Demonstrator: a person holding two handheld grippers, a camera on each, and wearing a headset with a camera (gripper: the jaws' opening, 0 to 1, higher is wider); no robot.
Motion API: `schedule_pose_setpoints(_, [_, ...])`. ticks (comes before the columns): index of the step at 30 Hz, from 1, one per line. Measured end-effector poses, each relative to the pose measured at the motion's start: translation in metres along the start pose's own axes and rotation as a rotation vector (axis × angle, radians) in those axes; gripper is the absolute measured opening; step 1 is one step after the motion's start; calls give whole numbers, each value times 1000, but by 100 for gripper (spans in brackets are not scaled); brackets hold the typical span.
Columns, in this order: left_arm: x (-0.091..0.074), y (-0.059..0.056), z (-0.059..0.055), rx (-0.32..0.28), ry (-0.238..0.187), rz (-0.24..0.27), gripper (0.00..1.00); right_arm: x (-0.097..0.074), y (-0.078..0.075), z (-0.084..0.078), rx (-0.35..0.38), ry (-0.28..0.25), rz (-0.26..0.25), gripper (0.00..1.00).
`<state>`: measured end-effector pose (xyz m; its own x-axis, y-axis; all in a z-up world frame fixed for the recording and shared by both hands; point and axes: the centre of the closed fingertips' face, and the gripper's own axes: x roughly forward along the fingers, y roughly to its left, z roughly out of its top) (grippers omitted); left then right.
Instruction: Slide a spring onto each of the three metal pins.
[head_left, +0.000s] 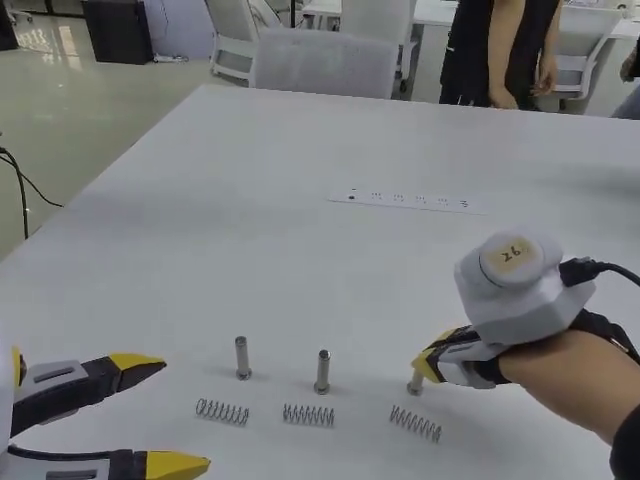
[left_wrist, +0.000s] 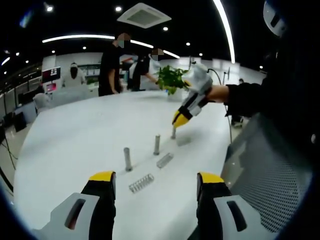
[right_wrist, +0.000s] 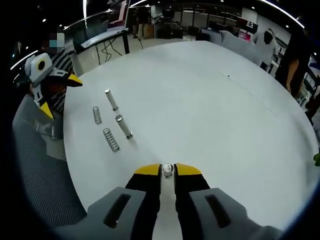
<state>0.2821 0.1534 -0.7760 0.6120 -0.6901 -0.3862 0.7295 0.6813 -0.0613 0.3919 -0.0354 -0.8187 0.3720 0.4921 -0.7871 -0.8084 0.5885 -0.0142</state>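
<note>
Three coiled steel springs (head_left: 308, 415) lie on the white desk (head_left: 300, 200), the rightmost just beside the right claw (head_left: 425, 368). The right gripper view reveals that claw's yellow tips clamped on a short metal pin (right_wrist: 167, 170). The left claw (head_left: 170, 415) gapes open near the leftmost spring.

Open tabletop (head_left: 280, 170) stretches toward 12 o'clock to a socket strip (head_left: 410, 201); at 6 o'clock upright pins (head_left: 323, 370) and springs (head_left: 308, 414) obstruct.
</note>
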Motion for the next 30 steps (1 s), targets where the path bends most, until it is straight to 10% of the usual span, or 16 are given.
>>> schedule_pose_setpoints(30, [2, 0, 2, 1, -6, -1, 61, -15, -4, -3, -32, -38, -14, 14])
